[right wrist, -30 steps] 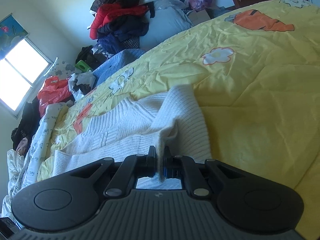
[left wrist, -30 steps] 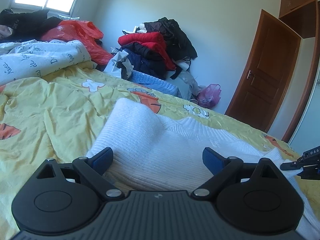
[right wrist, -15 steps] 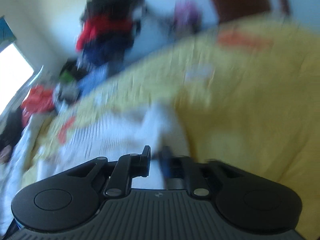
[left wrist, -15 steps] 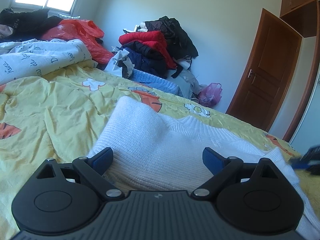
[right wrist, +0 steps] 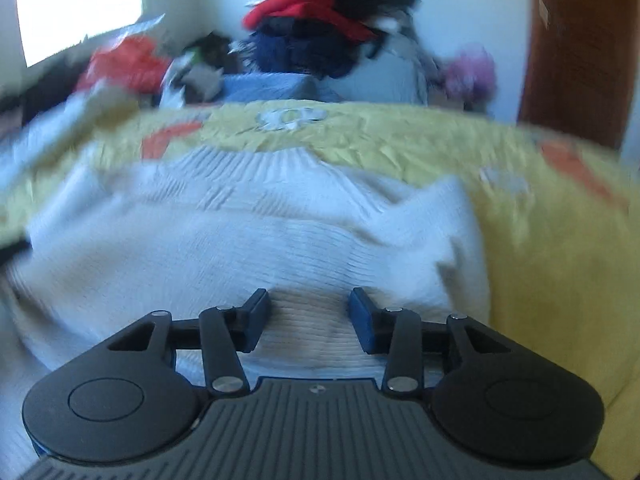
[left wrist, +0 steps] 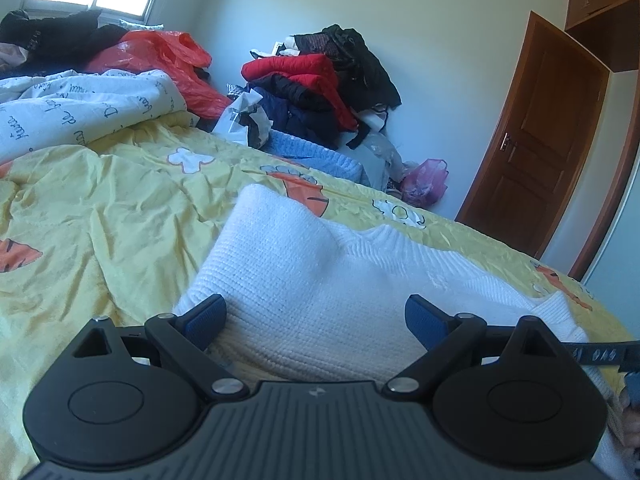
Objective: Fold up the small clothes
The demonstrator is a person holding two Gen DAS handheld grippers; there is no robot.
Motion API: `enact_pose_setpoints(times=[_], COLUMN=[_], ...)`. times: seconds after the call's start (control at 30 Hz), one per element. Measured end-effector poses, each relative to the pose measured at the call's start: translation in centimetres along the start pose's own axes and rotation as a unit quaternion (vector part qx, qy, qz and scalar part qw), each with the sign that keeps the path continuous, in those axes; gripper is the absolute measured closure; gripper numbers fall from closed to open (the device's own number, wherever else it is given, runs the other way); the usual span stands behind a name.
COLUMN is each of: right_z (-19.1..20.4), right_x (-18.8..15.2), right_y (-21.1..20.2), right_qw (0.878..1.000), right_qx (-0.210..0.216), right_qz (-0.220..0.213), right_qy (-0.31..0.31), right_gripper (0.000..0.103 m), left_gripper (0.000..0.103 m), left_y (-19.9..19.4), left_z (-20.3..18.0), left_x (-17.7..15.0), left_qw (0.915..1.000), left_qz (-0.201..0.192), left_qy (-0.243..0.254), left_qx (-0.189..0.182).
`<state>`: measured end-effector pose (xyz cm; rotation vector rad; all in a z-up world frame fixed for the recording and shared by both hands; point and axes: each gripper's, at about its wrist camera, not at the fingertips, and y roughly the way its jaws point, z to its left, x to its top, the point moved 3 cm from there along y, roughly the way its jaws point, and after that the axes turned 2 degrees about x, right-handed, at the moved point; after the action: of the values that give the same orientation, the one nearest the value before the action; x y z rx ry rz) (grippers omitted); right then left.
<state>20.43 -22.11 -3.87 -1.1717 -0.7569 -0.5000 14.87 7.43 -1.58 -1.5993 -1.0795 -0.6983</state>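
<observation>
Left wrist view: your left gripper (left wrist: 316,318) is released, its jaws spread wide, blue pads (left wrist: 206,316) clear of any cloth. Item one, the white sweater (left wrist: 320,276), lies folded on the yellow bedspread (left wrist: 100,216), directly ahead at 12 o'clock and running off toward 3 o'clock; its near edge sits between the spread jaws without being pinched. At 10 o'clock, a white printed quilt (left wrist: 72,112) and a red bag (left wrist: 160,60). At 12 o'clock against the wall, a clothes pile (left wrist: 320,84), red and dark pieces stacked. At 1 o'clock, a pink bag (left wrist: 426,180) on the floor; at 2 o'clock, a brown door (left wrist: 548,148). At 4 o'clock, a dark part of your other tool shows at the frame edge. Right wrist view, blurred by motion: your right gripper (right wrist: 308,322) is released, jaws partly apart and just opened from their clench; the sweater (right wrist: 260,236) lies under and ahead of them, no fold caught between the pads (right wrist: 362,324). The bedspread (right wrist: 540,240) fills 3 o'clock. The clothes pile (right wrist: 320,32) stands at 12 o'clock, the door (right wrist: 576,48) at 2 o'clock.
</observation>
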Motion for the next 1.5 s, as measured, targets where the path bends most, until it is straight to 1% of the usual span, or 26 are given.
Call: enact_pose_setpoints(times=[0.03,0.1,0.13,0.17,0.2,0.23,0.27,0.3,0.33,0.43,0.47,0.5,0.63,0.67,0.7,0.8,0.9,0.93,1.03,1.07,1.13,1.2,1.23,1.3,1.37,1.5], right_z=[-0.4,0.5,1.1,1.6,1.9,2.2,2.1,1.8,1.6,1.8,2.1,2.7,4.5,4.7,4.6,4.2,4.4,4.6,4.9,4.9,5.0,5.1,5.1,5.2,5.1,5.4], right_x=[0.3,0.2,0.4,0.3,0.0,-0.6,-1.3,-2.1,-2.9,-3.6,-3.7,-4.1,-7.5,-8.6,-9.5,-10.4,-10.4,-10.3,-10.3,-10.4,-10.5,-10.4,-10.4,-10.4,-10.4,-11.2], right_y=[-0.2,-0.9,-1.5,-2.1,-3.0,-3.5,-3.2,-2.5,-2.7,-3.5,-3.9,-4.3,-6.0,-6.1,-6.0,-7.4,-7.3,-7.0,-6.8,-7.0,-7.1,-7.0,-7.0,-7.0,-7.0,-8.2], right_qw=[1.0,1.0,0.999,0.998,0.998,0.999,0.999,0.999,0.999,0.998,0.998,0.997,0.995,0.995,0.996,0.995,0.995,0.995,0.995,0.995,0.995,0.995,0.995,0.995,0.995,0.995], right_qx=[-0.002,-0.027,-0.05,-0.058,-0.051,-0.036,-0.031,-0.038,-0.035,-0.044,-0.055,-0.067,-0.082,-0.088,-0.091,-0.087,-0.089,-0.091,-0.098,-0.096,-0.095,-0.096,-0.095,-0.096,-0.095,-0.099], right_qz=[0.006,0.01,0.007,-0.002,-0.018,-0.027,-0.012,0.007,-0.015,-0.034,-0.036,-0.036,-0.05,-0.038,-0.019,-0.028,-0.027,-0.02,-0.015,-0.016,-0.017,-0.017,-0.017,-0.017,-0.016,-0.011], right_qy=[0.005,-0.01,-0.014,-0.018,-0.022,-0.024,-0.022,-0.021,-0.026,-0.003,0.002,0.007,-0.002,-0.001,0.006,0.032,0.027,0.018,0.009,0.011,0.012,0.01,0.01,0.01,0.01,0.002], right_gripper=[0.062,0.066,0.065,0.06,0.059,0.055,0.053,0.053,0.053,0.051,0.045,0.031,0.007,0.0,0.001,0.002,0.002,0.001,0.001,0.001,0.001,0.001,0.001,0.001,0.002,0.002], left_gripper=[0.006,0.006,0.006,0.006,0.006,0.005,0.002,0.002,0.001,0.0,0.0,0.0,0.0,0.0,0.0,0.0,0.0,0.0,0.0,0.0,0.0,0.0,0.0,0.0,0.0,0.0], left_y=[0.0,0.0,0.0,0.0,0.1,0.3,0.5,0.8,1.1,1.8,2.0,2.1,2.2,2.2,2.3,2.3,2.2,1.8,-0.7,-1.8,-3.2,-4.4,-4.7,-5.6,-5.6,-5.6], left_z=[0.0,0.0,0.1,0.0,0.0,-0.1,-0.3,-0.6,-0.9,-2.0,-2.4,-2.6,-2.8,-2.8,-2.9,-3.1,-3.2,-3.4,-3.8,-3.9,-3.7,-3.3,-3.1,-2.6,-2.1,-2.4], left_x=[0.0,0.0,0.0,0.0,0.0,0.0,0.0,0.0,-0.1,-0.3,-0.4,-0.5,-0.6,-0.6,-0.6,-0.7,-0.7,-0.6,-1.0,-1.3,-2.2,-3.7,-4.2,-4.9,-4.9,-5.1], left_qw=[1.0,1.0,1.0,1.0,1.0,0.9999,0.9998,0.9995,0.9987,0.9949,0.993,0.9915,0.9893,0.9889,0.9884,0.9874,0.9863,0.9845,0.9782,0.9774,0.9763,0.9727,0.972,0.9735,0.9765,0.9756], left_qz=[0.0,0.0,0.0,0.001,0.002,0.007,0.015,0.023,0.034,0.054,0.06,0.063,0.068,0.07,0.07,0.071,0.072,0.07,0.055,0.062,0.1,0.139,0.141,0.126,0.127,0.124], left_qy=[0.0,0.0,0.0,0.0,0.001,0.005,0.011,0.019,0.032,0.073,0.087,0.096,0.109,0.112,0.114,0.12,0.126,0.139,0.161,0.165,0.169,0.171,0.175,0.181,0.165,0.169], left_qx=[0.0,0.0,0.001,0.001,0.003,0.006,0.008,0.012,0.02,0.045,0.054,0.06,0.069,0.07,0.071,0.076,0.078,0.081,0.119,0.116,0.091,0.071,0.068,0.061,0.056,0.065])
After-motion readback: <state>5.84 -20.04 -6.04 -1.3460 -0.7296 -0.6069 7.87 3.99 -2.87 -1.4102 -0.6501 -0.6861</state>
